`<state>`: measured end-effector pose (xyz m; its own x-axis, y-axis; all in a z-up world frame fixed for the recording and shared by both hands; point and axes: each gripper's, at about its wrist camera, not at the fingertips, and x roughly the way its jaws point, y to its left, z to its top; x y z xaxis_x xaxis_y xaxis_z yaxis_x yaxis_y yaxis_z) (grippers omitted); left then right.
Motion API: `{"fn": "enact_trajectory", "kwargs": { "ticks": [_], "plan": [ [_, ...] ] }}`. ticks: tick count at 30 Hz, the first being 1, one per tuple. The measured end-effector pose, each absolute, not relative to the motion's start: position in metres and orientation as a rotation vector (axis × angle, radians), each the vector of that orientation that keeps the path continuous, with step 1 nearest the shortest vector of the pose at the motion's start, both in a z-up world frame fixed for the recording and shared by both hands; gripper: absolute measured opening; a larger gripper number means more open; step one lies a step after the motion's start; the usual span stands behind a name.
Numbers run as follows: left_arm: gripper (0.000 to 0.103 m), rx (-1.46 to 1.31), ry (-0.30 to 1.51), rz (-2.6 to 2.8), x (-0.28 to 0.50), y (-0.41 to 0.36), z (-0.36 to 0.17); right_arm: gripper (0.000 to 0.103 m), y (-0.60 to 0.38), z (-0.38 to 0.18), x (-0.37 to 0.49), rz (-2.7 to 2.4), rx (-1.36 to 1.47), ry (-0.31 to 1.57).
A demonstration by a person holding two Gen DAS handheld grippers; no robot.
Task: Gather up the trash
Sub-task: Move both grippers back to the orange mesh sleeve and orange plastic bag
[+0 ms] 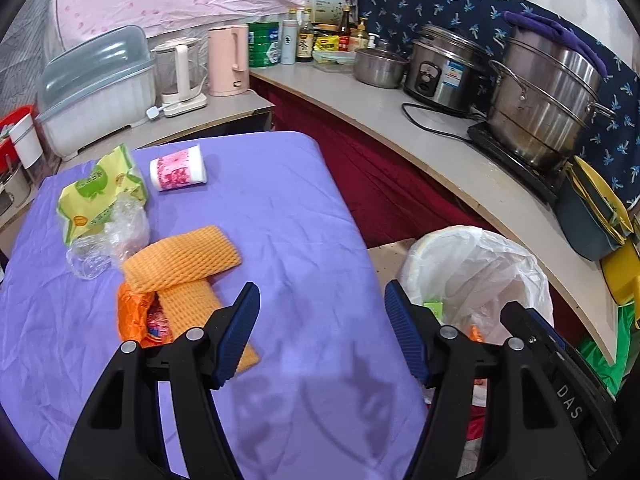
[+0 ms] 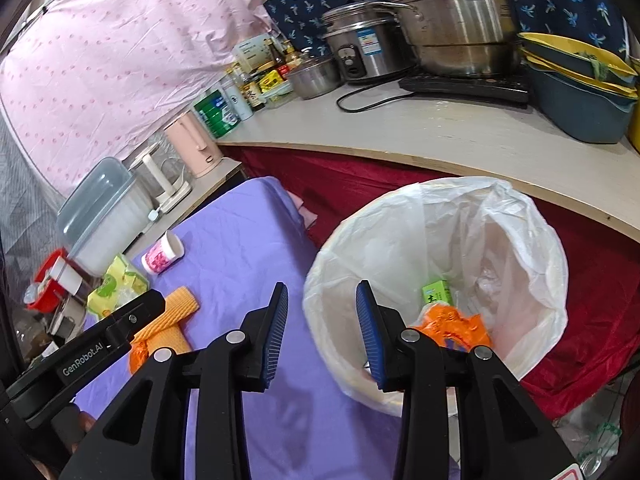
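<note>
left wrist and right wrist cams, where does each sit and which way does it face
Left wrist: on the left gripper, jaws open, facing the purple tablecloth and its trash.
Right wrist: on the right gripper, jaws open, above the table edge beside the lined trash bin.
Shared: paper cup, orange foam net, bin.

Bright even indoor light; soft shadows on purple cloth [image 1: 304,208]; strong fisheye bending, dark corners.

The left gripper [image 1: 322,332] is held open above the purple cloth [image 1: 288,216], orange foam netting [image 1: 182,258] lying beside its left finger
</note>
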<state>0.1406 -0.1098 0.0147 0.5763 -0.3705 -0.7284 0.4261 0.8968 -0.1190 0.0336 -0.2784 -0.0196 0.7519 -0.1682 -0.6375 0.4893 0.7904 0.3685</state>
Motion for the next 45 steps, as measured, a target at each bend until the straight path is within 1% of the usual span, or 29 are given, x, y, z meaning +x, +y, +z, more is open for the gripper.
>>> {"fn": "enact_trajectory", "kwargs": {
  "ticks": [1,2,3,5,10,14,17,20,24,35,38,39,41,45],
  "plan": [
    [0.063,0.066,0.838,-0.458,0.142,-0.104,0.014,0.035,-0.274,-0.02,0.036,-0.372,0.549,0.626],
    [0.068,0.062,0.84,-0.449,0.144,-0.099,0.014,0.036,-0.269,-0.02,0.038,-0.364,0.544,0.629],
    [0.069,0.058,0.839,-0.436,0.145,-0.094,0.013,0.037,-0.263,-0.02,0.042,-0.354,0.536,0.633],
    [0.069,0.052,0.836,-0.415,0.147,-0.081,0.012,0.038,-0.25,-0.021,0.048,-0.334,0.52,0.646],
    [0.07,0.022,0.85,-0.354,0.156,-0.045,0.006,0.038,-0.221,-0.025,0.063,-0.281,0.488,0.676],
    [0.074,0.007,0.865,-0.287,0.166,-0.011,-0.002,0.038,-0.197,-0.029,0.077,-0.238,0.468,0.7],
    [0.074,-0.007,0.888,-0.246,0.173,0.012,-0.01,0.038,-0.176,-0.034,0.089,-0.205,0.453,0.722],
    [0.078,-0.035,0.915,-0.208,0.18,0.034,-0.02,0.038,-0.16,-0.04,0.099,-0.18,0.443,0.744],
    [0.079,-0.044,0.937,-0.176,0.185,0.053,-0.031,0.04,-0.142,-0.048,0.111,-0.15,0.431,0.771],
    [0.081,-0.089,1.013,-0.173,0.199,0.071,-0.058,0.054,-0.109,-0.078,0.141,-0.09,0.405,0.851],
    [0.082,-0.103,1.025,-0.172,0.203,0.074,-0.063,0.054,-0.107,-0.087,0.147,-0.082,0.411,0.874],
    [0.085,-0.109,1.031,-0.181,0.204,0.074,-0.065,0.054,-0.106,-0.091,0.15,-0.075,0.413,0.883],
    [0.086,-0.114,1.033,-0.18,0.206,0.075,-0.066,0.054,-0.106,-0.096,0.153,-0.071,0.412,0.895],
    [0.086,-0.096,1.038,-0.182,0.208,0.069,-0.071,0.054,-0.105,-0.104,0.158,-0.069,0.401,0.912]
  ]
}}
